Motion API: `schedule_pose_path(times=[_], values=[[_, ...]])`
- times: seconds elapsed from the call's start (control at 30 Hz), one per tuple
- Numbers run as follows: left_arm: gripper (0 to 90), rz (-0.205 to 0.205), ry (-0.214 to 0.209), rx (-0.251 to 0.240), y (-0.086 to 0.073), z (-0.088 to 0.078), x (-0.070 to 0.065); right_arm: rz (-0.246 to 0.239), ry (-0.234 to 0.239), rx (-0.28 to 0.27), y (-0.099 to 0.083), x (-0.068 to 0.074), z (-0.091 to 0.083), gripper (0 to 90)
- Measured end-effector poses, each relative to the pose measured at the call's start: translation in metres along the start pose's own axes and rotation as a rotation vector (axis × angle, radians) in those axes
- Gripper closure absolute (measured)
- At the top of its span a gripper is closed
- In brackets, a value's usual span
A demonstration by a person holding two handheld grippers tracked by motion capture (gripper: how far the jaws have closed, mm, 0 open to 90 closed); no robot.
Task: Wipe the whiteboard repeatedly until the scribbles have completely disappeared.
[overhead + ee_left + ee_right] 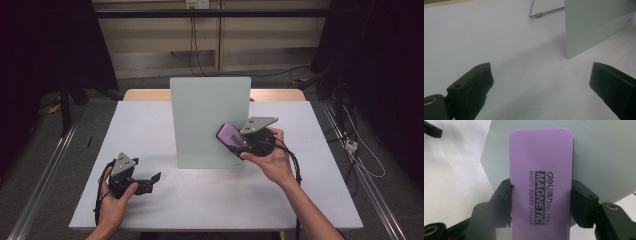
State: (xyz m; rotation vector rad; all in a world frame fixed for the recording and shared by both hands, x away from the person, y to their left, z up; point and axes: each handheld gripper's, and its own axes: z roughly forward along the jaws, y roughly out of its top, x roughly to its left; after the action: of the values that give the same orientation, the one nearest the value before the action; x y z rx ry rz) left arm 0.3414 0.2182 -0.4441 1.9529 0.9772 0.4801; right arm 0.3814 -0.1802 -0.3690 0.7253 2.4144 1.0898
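In the right gripper view, the two black jaws are clamping a purple eraser [541,182] by its long edges, one jaw on each side of the lower half of the frame; its printed face reads "MAGNETIC WHITE BOARD ERASER". Behind it, a pale whiteboard [604,157] is filling the upper and right parts of that frame, and the eraser's far side seems to be lying against or just off the board, though contact cannot be confirmed.

In the high view, the right gripper [239,139] is holding the eraser [230,134] at the lower right part of the upright whiteboard [202,115], in the centre of the frame. The board's face is looking blank, so whether wiping is done or only starting cannot be told; judging by the grip and position, the eraser is picked up and brought to the board, and any wiping and setting down are probably what is left.

The left gripper [150,181] is resting at the lower left of the high view on the white table [310,200], its jaws standing wide apart and holding nothing, well clear of the board [596,25].
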Motion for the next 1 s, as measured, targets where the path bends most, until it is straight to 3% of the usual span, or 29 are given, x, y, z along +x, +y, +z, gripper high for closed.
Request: schedule_pose_path(times=[0.4, 0.5, 0.83, 1.0], values=[[4.6, 0.001, 0.000, 0.002, 0.000, 0.001, 0.000, -0.002, 0.040, 0.047, -0.014, 0.009, 0.011, 41.9], [4.6, 0.002, 0.001, 0.003, 0.000, 0.001, 0.000, -0.007, 0.034, 0.043, -0.009, 0.007, 0.009, 41.9], [4.6, 0.000, -0.002, 0.000, 0.000, 0.000, 0.000, -0.001, -0.028, -0.056, 0.029, -0.008, -0.007, 41.9], [4.6, 0.002, -0.001, 0.003, 0.000, 0.000, 0.000, 0.002, -0.025, -0.069, 0.032, -0.006, -0.003, 41.9]])
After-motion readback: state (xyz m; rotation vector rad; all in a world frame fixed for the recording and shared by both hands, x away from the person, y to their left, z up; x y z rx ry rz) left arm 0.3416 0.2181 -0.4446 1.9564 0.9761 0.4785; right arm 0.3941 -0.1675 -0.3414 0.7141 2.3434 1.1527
